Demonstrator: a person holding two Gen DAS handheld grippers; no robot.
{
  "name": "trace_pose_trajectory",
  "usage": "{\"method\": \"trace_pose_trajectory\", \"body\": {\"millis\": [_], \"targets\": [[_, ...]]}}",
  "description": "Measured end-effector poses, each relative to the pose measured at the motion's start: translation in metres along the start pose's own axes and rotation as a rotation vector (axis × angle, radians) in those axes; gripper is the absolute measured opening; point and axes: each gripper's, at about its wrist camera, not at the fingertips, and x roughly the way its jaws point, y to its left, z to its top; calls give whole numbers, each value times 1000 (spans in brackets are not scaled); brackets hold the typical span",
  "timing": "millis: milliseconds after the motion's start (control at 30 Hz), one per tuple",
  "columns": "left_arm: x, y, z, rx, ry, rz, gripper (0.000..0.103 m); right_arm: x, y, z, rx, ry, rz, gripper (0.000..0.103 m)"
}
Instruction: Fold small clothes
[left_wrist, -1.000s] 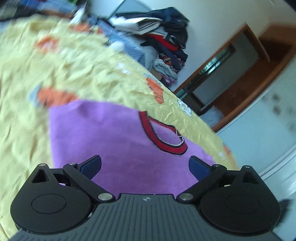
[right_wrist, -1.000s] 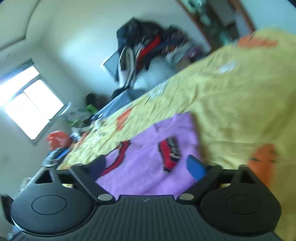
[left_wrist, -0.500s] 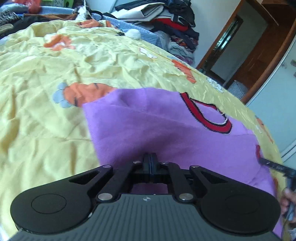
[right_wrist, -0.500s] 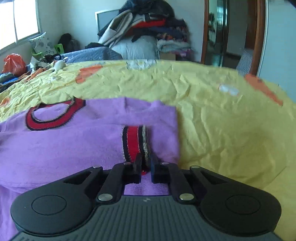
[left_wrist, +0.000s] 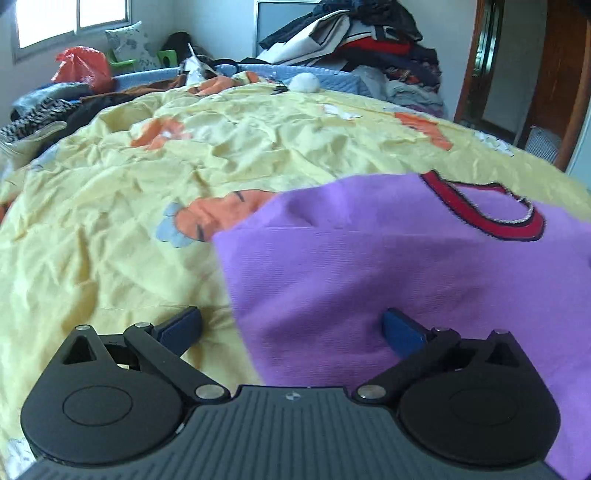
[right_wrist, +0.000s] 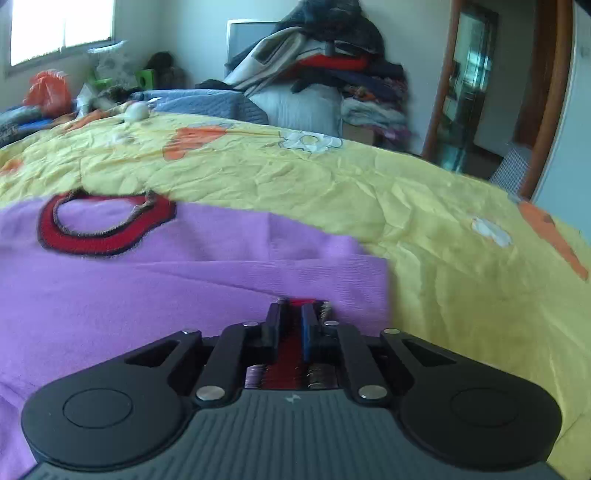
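1. Bedroom clutter filling the far left of both views: red plastic bag (left_wrist: 83, 68) lying by the window, reading orange and blurred (right_wrist: 48, 90) through the right wrist camera.
2. Lying flat on the yellow bedsheet (left_wrist: 110, 229), purple sweater (left_wrist: 369, 266) spreading across the right half of the left wrist view and the left half of the right wrist view (right_wrist: 129, 288).
3. Hovering low over the sweater's left edge, left gripper (left_wrist: 291, 326) standing with jaws spread wide, gripping nothing: one blue finger over bare sheet, the other over purple cloth.
4. Showing only to the left wrist camera: the sweater's left edge, with a folded layer crossing it below the red collar (left_wrist: 491, 210).
5. Showing only to the right wrist camera: the sweater's right edge against the sheet, and the red-banded cuff (right_wrist: 295, 332) sitting between the fingers.
6. Clamping on that cuff, right gripper (right_wrist: 291, 325) standing with jaws drawn close together, red cloth filling the narrow gap.
7. Rising beyond the bed in both views, heap of clothes (left_wrist: 354, 40), with a wooden door frame (right_wrist: 439, 85) at far right.
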Motion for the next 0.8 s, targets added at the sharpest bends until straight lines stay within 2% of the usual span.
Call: {"method": "trace_pose_trajectory", "body": {"millis": [67,100,133,200,267,300,333,400,467,500,533,567,600,667,733,767,800], "targets": [[-5,4,1,-35,6,17,103,-13,4,3,-22,8,-36,14],[-18,3,-1,-53,4,14,94,-24,9,2,-31,-12,-23,14],[-28,1,-2,-66,-6,3,91,-35,13,-1,-20,-33,29,14],[-51,-9,-7,-92,-42,-48,95,-46,23,-8,-1,-35,103,16],[-61,-27,-16,-72,-49,-103,98,-41,35,-19,-22,6,110,17],[-62,-38,-22,-39,-42,-87,98,-35,40,-25,-51,31,101,16],[-61,-48,-28,16,-34,-61,97,-36,43,-33,-91,-4,89,17],[-56,-56,-43,87,-4,-6,101,-43,36,-43,-130,-29,30,35],[-58,-40,-55,37,-8,-36,103,-50,20,-42,-61,1,42,39],[-61,-34,-56,40,-3,-6,103,-55,16,-42,-36,20,31,39],[-65,-29,-56,26,5,14,103,-62,16,-43,-39,14,27,39],[-69,-24,-57,-2,6,3,97,-71,17,-46,-48,-3,41,39],[-74,-20,-58,-31,2,-21,97,-77,19,-47,-47,-11,59,39],[-83,-22,-61,-57,-20,-46,98,-79,26,-49,-38,3,73,39],[-87,-33,-64,-39,-21,-52,99,-76,36,-57,-47,38,75,41],[-87,-40,-68,-22,-3,-56,99,-76,41,-64,-67,63,80,49],[-87,-47,-74,-5,17,-53,100,-81,43,-71,-85,49,70,58]]}}
